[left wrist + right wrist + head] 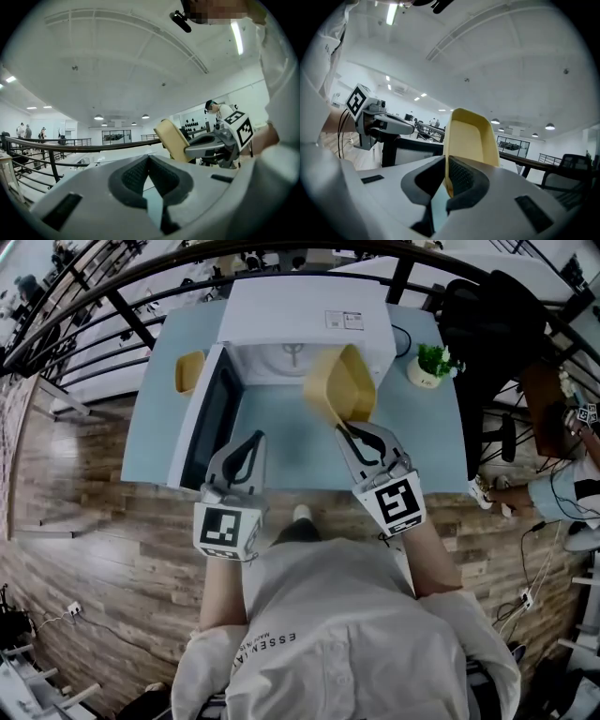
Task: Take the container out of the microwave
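The yellow container (339, 385) hangs tilted on edge in front of the open white microwave (309, 310), above the pale blue table (291, 451). My right gripper (344, 429) is shut on its rim; in the right gripper view the container (469, 136) stands up between the pads of that gripper (446, 161). My left gripper (255, 439) is shut and empty, held beside the microwave door (208, 418). The left gripper view shows that gripper's pads (149, 158) meeting, with the container (171, 139) and the right gripper (188, 151) off to the right.
The microwave door stands swung open to the left. A second yellow container (189, 371) lies on the table left of the microwave. A small potted plant (433, 362) sits at the table's right back corner. A black chair (487, 324) stands to the right.
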